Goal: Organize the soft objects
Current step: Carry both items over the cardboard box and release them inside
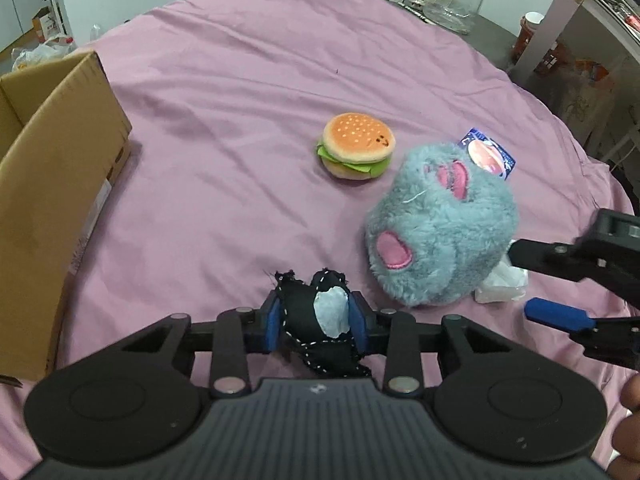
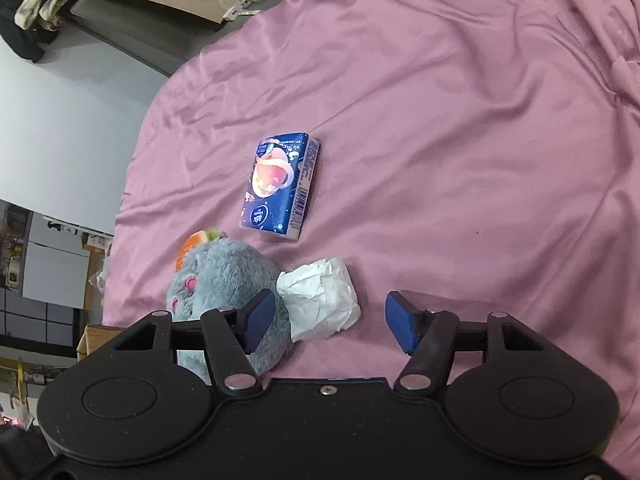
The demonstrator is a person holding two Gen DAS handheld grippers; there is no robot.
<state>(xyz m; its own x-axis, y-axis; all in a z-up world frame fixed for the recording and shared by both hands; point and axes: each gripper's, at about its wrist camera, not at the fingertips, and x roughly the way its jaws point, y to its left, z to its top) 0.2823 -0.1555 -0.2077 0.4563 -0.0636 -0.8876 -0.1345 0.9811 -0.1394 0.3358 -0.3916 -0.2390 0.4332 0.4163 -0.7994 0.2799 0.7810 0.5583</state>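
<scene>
While the left hand-held gripper [image 1: 316,322] is clamped on a small black stitched toy [image 1: 320,320] with a white patch, its blue pads pressed to both sides, the right hand-held gripper [image 2: 332,322] stands with jaws apart around a crumpled white tissue [image 2: 322,300]. The tissue touches neither pad; the left pad lies over the grey plush [image 2: 228,280] instead.

Layout, left wrist view: pink sheet [image 1: 240,80] covers the tabletop. Cardboard box [image 1: 52,184] at far left. Burger plush [image 1: 356,146] mid-scene, just left of the grey plush, which sits right of the black toy. Blue tissue pack [image 2: 278,188] lies beyond the grey plush, flat on the sheet.

Step in hand, by judgement: pick-up phase, both sides. Left grasp looks complete; right grasp not yet made.

Next move calls for: right jaws to shift off the grey plush and centre on the tissue before closing, else fur gets pinched too. Left then needs a lift and carry, probably toward the box. Black toy is limp; expect it to droop.
</scene>
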